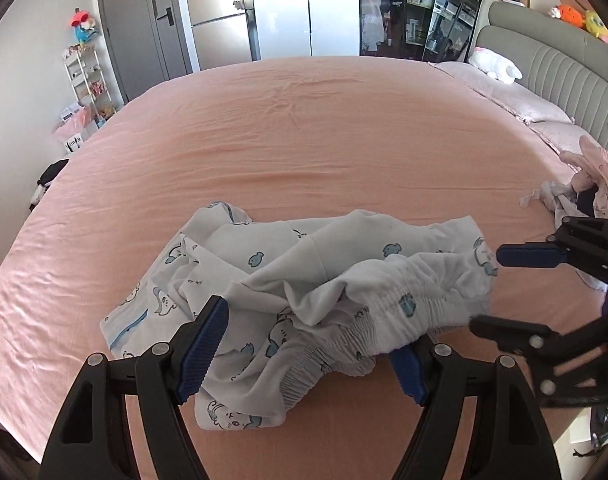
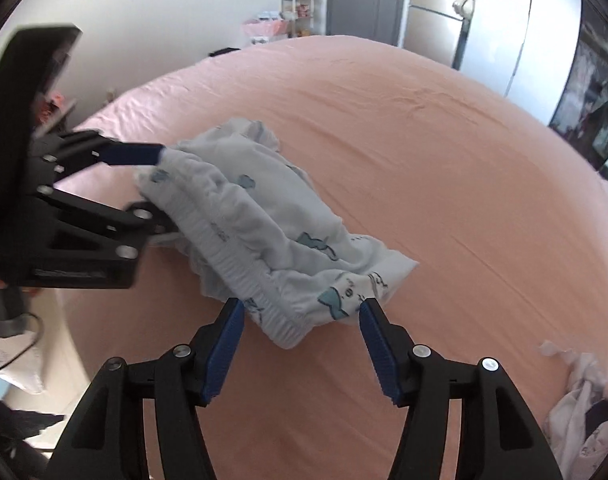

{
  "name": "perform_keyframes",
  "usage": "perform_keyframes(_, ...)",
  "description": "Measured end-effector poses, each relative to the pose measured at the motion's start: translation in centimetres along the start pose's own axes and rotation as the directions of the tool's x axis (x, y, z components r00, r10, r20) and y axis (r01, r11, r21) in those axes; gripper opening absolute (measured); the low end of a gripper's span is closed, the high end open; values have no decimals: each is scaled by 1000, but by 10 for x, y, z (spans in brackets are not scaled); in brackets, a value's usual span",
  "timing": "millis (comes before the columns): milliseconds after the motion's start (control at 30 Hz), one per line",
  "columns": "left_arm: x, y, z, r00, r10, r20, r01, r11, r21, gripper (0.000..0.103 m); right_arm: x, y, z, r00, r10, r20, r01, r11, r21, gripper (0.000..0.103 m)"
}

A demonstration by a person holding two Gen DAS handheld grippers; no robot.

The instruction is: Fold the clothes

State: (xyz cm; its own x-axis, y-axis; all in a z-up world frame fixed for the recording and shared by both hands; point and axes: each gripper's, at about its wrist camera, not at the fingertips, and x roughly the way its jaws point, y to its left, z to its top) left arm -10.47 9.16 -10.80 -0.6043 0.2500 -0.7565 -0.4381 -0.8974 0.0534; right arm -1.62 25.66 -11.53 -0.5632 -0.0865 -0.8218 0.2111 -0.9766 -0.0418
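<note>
left wrist view, far left: white shelf rack (image 1: pixel 84 76) against the wall, grey door (image 1: pixel 136 32) beside it, then a steel fridge (image 1: pixel 220 28). the pink bed sheet (image 1: pixel 304 140) fills the middle of the view, lightly creased.

centre, near edge of the bed: the pants (image 1: pixel 304 276), white with a blue animal print and an elastic waistband, crumpled. legs lie on the sheet toward the left. the waistband end is gathered up and raised.

left gripper (image 1: pixel 308 332): jaws set wide. the bunched waistband fills the gap between the blue pads (image 1: pixel 202 344), and the cloth hangs from them. reads as a grasp on a thick wad of fabric.

right of that: right gripper (image 1: pixel 487 289) comes in from the right edge. its two fingers are spread, with the far end of the waistband at their tips. in its own view the pads stand apart with cloth between them. one pad is just at the hem, and neither pad pinches the cloth. released.

further right: a heap of other clothes (image 1: pixel 584 192), pink and white, at the edge of the bed. behind it are pillows, a white plush toy (image 1: pixel 496 64) and a grey padded headboard (image 1: pixel 564 64). a dark glass cabinet (image 1: pixel 416 8) stands at the back.
</note>
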Motion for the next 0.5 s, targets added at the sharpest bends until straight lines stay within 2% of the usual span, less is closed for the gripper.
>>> perform_keyframes(33, 1, -1, 0, 1000, -2, 2, 2, 1000, -3, 75, 2, -3, 1, 1000, -16, 1, 16, 1000, 17, 60)
perform_keyframes(200, 7, 5, 6, 1000, -19, 2, 19, 999, -35, 75, 8, -15, 8, 1000, 23, -12, -21, 996, 86, 60)
perform_keyframes(367, 12, 12, 10, 1000, -8, -10, 8, 999, -50, 75, 3, -3, 9, 997, 75, 1, -75, 996, 46, 60)
perform_keyframes(500, 11, 16, 13, 1000, -14, -6, 13, 997, -72, 75, 11, 12, 6, 997, 74, -8, -74, 997, -13, 63)
